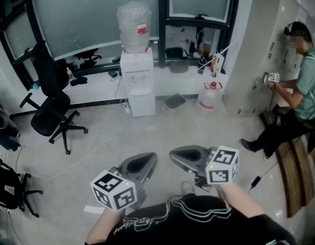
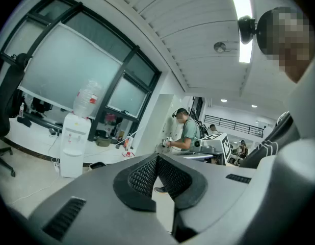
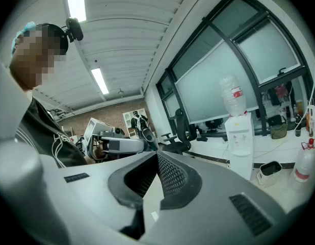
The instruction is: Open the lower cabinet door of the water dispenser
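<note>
The white water dispenser [image 1: 136, 80] stands against the far window wall with a clear bottle [image 1: 134, 19] on top; its lower cabinet door [image 1: 142, 103] is closed. It also shows in the left gripper view [image 2: 72, 146] and the right gripper view [image 3: 240, 144], well away from both jaws. My left gripper [image 1: 149, 159] and right gripper [image 1: 174, 155] hover side by side close to my body, far short of the dispenser. Both point nearly level at the room. The jaws of the left gripper [image 2: 157, 158] and of the right gripper [image 3: 157, 158] meet at their tips with nothing between them.
A black office chair [image 1: 51, 112] stands left of the dispenser. A water jug [image 1: 210, 98] and a dark tray [image 1: 174, 102] sit on the floor to its right. A person [image 1: 295, 101] sits on a bench at the right wall. Cables trail across the floor.
</note>
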A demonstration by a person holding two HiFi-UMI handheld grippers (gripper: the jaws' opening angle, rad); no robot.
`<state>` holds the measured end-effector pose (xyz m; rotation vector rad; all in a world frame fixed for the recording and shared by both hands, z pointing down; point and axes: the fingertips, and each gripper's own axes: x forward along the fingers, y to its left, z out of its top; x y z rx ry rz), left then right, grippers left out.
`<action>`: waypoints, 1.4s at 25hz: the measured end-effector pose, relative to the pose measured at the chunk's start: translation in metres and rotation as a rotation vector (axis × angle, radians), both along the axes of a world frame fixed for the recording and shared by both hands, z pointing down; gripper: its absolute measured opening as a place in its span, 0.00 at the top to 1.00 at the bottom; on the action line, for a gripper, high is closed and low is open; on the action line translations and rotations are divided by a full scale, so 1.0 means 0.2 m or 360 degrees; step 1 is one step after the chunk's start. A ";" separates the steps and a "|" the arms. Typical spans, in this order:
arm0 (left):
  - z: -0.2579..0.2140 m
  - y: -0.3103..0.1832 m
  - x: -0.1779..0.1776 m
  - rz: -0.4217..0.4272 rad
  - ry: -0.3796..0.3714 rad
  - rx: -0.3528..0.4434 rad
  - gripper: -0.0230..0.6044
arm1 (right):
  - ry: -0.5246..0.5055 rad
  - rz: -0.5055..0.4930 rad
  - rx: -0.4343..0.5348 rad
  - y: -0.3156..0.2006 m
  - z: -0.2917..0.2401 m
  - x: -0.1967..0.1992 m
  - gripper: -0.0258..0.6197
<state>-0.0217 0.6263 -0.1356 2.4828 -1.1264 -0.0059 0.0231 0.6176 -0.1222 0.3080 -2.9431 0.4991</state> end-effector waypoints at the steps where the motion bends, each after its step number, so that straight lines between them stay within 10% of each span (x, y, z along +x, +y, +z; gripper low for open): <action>1: 0.00 0.00 0.00 -0.0002 0.0002 -0.0002 0.96 | 0.0000 -0.0002 0.0001 0.00 -0.01 0.00 0.94; 16: 0.10 -0.36 0.09 0.0003 -0.0023 -0.0079 0.96 | -0.0010 0.0035 -0.0040 -0.34 0.09 0.08 0.94; 35: 0.68 -1.78 0.49 -0.0075 -0.0175 -0.0413 0.96 | 0.0089 0.0046 -0.0223 -1.75 0.55 0.43 0.94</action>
